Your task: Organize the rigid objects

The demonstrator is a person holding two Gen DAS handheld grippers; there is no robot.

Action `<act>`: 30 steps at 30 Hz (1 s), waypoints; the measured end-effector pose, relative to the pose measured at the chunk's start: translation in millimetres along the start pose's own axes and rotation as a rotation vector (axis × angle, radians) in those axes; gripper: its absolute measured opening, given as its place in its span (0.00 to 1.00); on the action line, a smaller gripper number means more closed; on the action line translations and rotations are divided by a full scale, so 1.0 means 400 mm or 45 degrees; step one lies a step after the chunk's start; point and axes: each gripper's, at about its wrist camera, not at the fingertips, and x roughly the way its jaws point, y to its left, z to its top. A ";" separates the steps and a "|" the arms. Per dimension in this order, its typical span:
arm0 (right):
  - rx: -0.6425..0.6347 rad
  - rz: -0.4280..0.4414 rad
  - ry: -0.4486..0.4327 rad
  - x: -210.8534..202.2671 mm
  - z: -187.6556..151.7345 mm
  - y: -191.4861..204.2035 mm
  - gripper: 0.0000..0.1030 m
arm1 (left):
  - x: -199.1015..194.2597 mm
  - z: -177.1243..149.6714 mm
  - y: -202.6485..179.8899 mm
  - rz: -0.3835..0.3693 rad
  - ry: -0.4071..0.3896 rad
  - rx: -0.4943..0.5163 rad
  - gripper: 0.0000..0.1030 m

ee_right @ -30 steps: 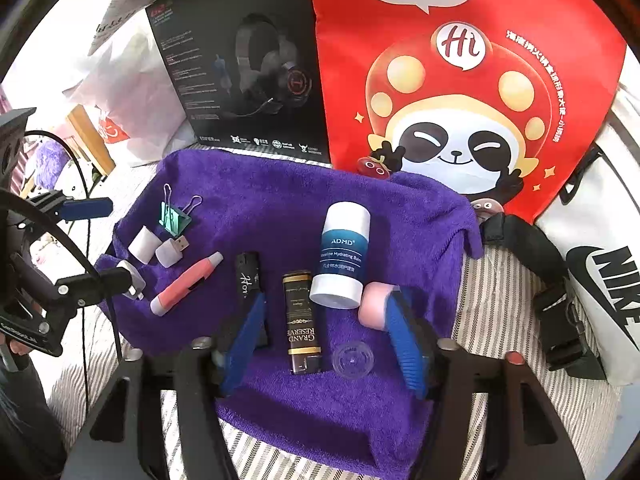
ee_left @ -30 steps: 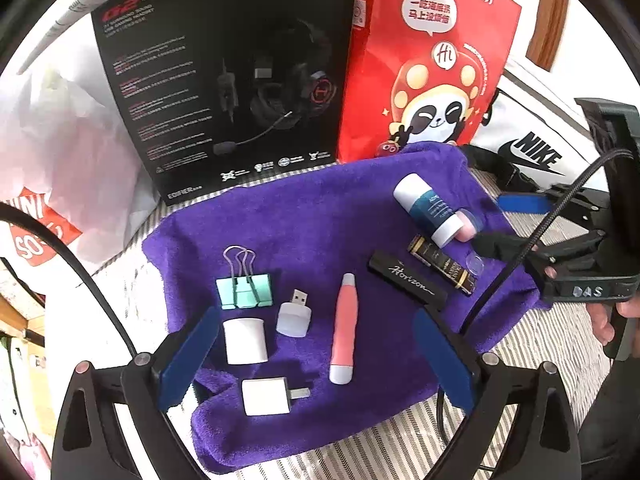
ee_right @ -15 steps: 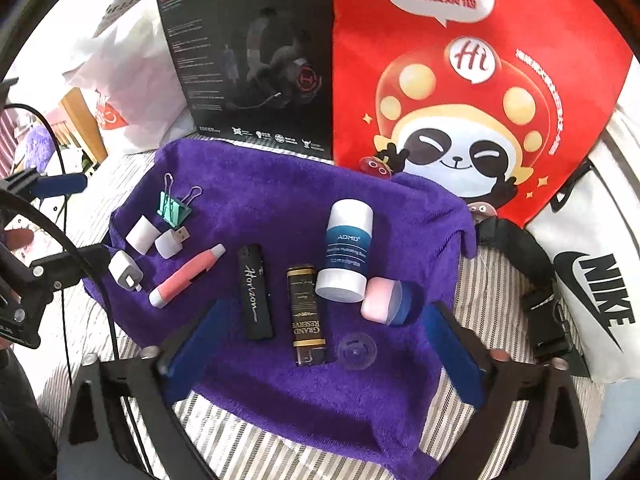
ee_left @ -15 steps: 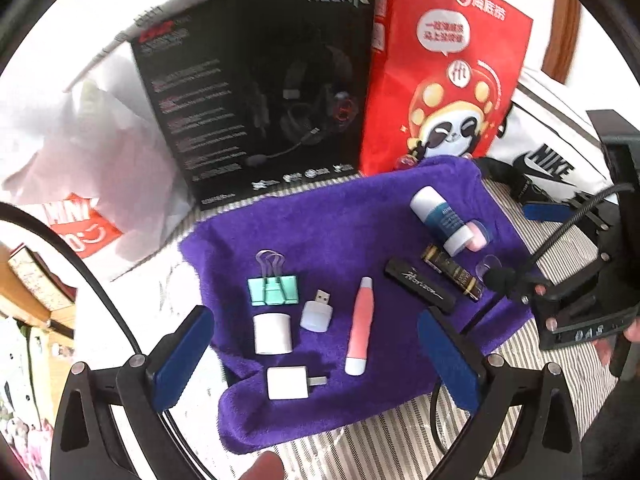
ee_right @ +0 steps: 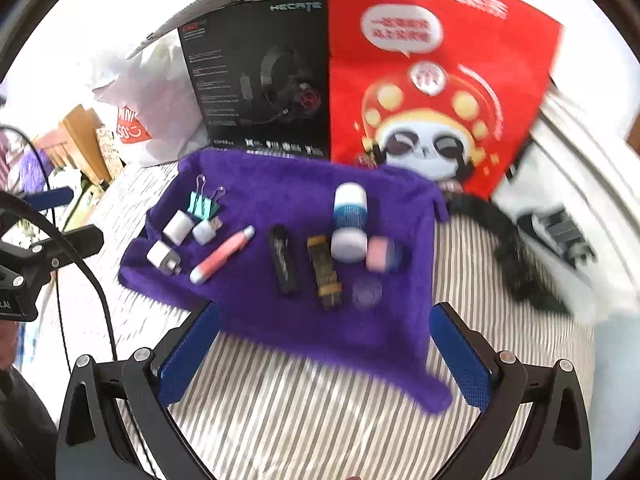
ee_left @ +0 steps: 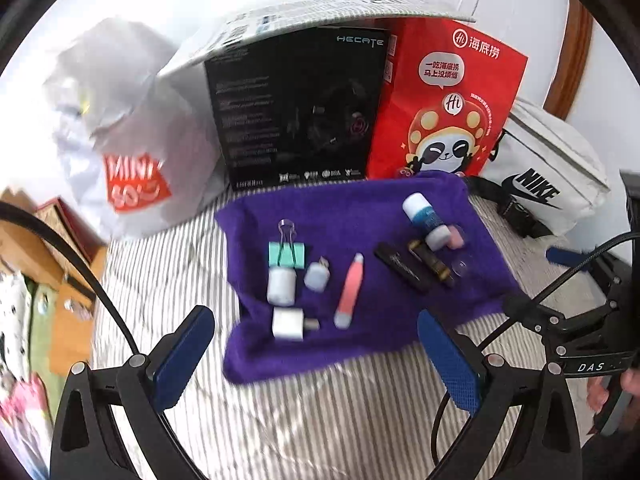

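On the striped bed point(ee_right: 304, 408), a purple towel point(ee_right: 280, 188) carries small items, while the left gripper point(ee_left: 316, 356) and right gripper point(ee_right: 324, 356) hover near it, both spread wide and empty.

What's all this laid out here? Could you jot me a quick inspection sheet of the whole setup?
Surface: striped bedding under a purple towel.
Job's things: binder clip, pink pen, two black sticks, white-and-blue bottle, pink jar, white charger plug, all on the towel.
Clutter: nothing seen.
Grippers: left hand-held gripper and right hand-held gripper open, empty.
Cables: black cable.
Surroundings: headset box, red paper bag.
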 end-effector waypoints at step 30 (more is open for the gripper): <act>0.189 -0.058 -0.029 -0.112 -0.180 0.025 1.00 | -0.066 -0.159 -0.040 0.048 0.003 -0.025 1.00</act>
